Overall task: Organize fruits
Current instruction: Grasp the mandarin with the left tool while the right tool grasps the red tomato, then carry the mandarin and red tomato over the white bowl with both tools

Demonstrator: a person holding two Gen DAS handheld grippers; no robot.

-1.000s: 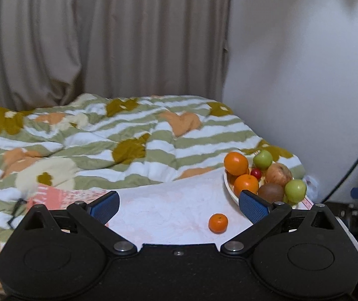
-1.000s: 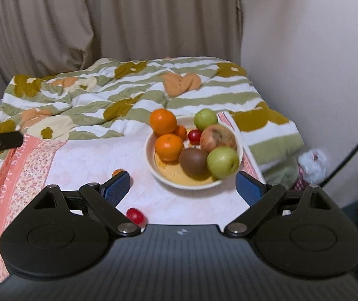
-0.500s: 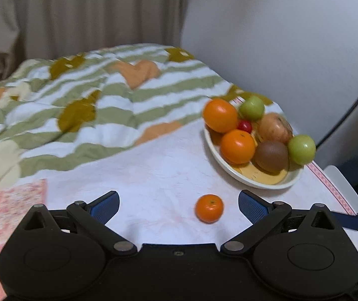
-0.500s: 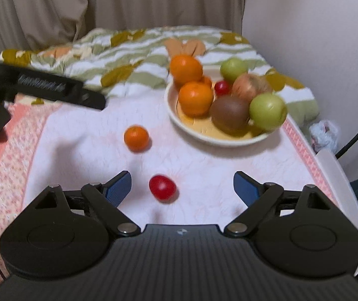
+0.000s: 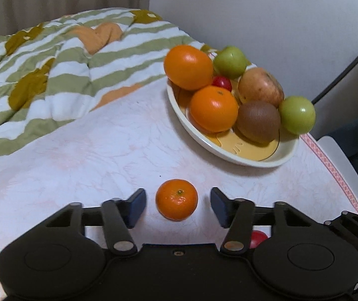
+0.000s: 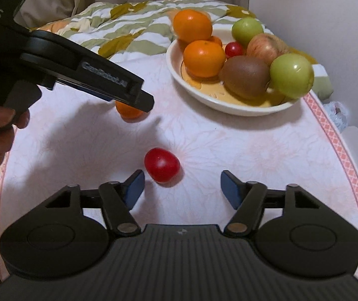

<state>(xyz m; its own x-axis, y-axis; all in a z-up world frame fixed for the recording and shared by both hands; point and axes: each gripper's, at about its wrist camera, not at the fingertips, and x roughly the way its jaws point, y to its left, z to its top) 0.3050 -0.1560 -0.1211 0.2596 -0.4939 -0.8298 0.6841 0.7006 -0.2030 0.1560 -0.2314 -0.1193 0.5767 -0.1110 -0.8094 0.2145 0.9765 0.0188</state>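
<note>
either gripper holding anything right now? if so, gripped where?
Nothing held yet. Left gripper has been closing around the small mandarin, gaps on both sides. Right gripper has been closing too, the red tomato just ahead of its tips, untouched.

Small mandarin (image 5: 176, 199) and red tomato (image 6: 162, 164) loose beside heaped fruit bowl (image 5: 231, 153)

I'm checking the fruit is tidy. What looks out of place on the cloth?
Two fruits lie loose outside the bowl: a small mandarin between the left gripper pads, and a red tomato just ahead of the right gripper. Nothing looks spilled or damaged.
</note>
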